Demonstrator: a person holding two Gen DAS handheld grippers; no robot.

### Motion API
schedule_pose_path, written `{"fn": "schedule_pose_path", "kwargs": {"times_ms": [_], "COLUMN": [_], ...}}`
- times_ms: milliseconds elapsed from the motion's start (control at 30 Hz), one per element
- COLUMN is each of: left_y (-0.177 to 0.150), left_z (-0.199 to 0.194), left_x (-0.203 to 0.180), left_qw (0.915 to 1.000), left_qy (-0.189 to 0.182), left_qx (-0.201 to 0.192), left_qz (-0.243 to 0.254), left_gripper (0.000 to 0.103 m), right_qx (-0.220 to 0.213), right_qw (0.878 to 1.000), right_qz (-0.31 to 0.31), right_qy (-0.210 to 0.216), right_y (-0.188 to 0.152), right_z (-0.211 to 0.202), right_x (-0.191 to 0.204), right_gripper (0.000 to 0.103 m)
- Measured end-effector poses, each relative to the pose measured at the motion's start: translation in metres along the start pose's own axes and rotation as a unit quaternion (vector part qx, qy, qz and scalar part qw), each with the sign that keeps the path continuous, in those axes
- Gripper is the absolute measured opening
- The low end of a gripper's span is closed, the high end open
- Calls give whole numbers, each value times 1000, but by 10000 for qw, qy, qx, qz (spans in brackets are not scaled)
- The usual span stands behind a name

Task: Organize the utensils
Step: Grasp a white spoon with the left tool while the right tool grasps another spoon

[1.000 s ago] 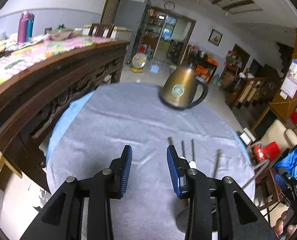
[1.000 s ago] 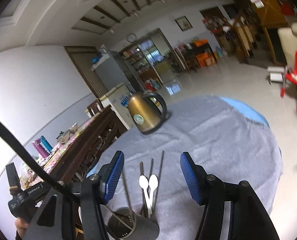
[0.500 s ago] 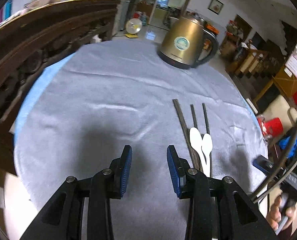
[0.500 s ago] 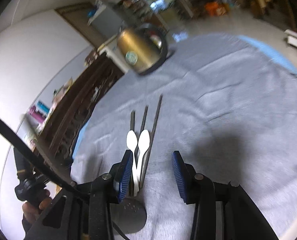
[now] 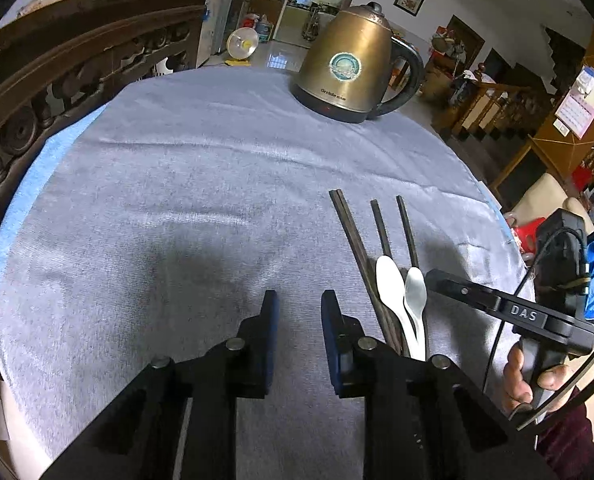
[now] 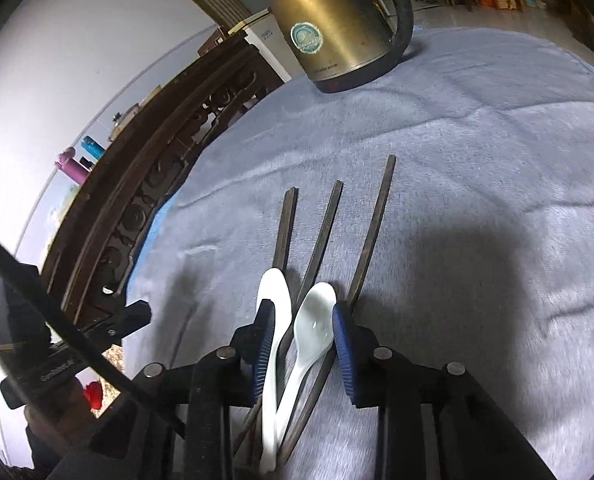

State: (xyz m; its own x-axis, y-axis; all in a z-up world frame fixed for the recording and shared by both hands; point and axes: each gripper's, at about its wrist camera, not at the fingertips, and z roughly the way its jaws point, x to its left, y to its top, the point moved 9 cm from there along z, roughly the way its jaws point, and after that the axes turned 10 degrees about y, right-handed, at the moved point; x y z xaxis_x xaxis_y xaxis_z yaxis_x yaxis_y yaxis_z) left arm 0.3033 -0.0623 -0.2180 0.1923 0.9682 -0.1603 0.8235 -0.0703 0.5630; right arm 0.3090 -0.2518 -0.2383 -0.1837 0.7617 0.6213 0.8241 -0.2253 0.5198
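Two white spoons [image 6: 313,324] and several dark chopsticks [image 6: 371,236] lie on the grey cloth [image 6: 477,152]. My right gripper [image 6: 303,312] is open and straddles them, low over the spoon bowls; one spoon sits between the fingers and the other lies under the left finger. In the left wrist view the spoons [image 5: 391,286] and chopsticks [image 5: 357,240] lie to the right of my left gripper [image 5: 295,304], which is open and empty over bare cloth. The right gripper's body shows at the right edge.
A brass electric kettle [image 5: 351,66] stands at the far side of the round table [image 5: 45,160]. A carved dark wooden counter [image 5: 57,60] runs along the left. A metal utensil holder seen earlier is out of view.
Both grippers dropped and tilted down toward the table. The right gripper narrowed and moved forward over the spoons. The left gripper advanced slightly over bare cloth.
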Motion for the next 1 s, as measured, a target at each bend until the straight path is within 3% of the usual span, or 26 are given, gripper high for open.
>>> {"fn": "schedule_pose_path", "kwargs": {"times_ms": [100,233,333,600,800,1000], "left_y": [-1,-2,1,18,19,10], "left_z": [6,11,11,28,49,74], "left_x": [2,4,0,-41,-80,-101], "left_qw": [10000,9998,9999,9982,9937,9897], "left_qy": [-6,-28,-74,-438,-757,-715], "left_qx": [80,137,109,60,251,622], "left_qz": [-49,-105,-36,410,782,1070], "left_gripper": [22,22,22,22,22,22], "right_qx": [74,234,318,-192,-589,-712], "right_qw": [10000,9997,9990,9995,9968,9945], "right_qz": [30,14,-193,-25,139,385], "right_qy": [-3,-118,-263,-255,-527,-658], "right_y": [2,1,-2,5,6,-4], "right_z": [12,25,32,2,-33,-55], "right_x": [-6,-10,-8,-11,-29,-54], "right_gripper": [32,12,4,3,3,3]}}
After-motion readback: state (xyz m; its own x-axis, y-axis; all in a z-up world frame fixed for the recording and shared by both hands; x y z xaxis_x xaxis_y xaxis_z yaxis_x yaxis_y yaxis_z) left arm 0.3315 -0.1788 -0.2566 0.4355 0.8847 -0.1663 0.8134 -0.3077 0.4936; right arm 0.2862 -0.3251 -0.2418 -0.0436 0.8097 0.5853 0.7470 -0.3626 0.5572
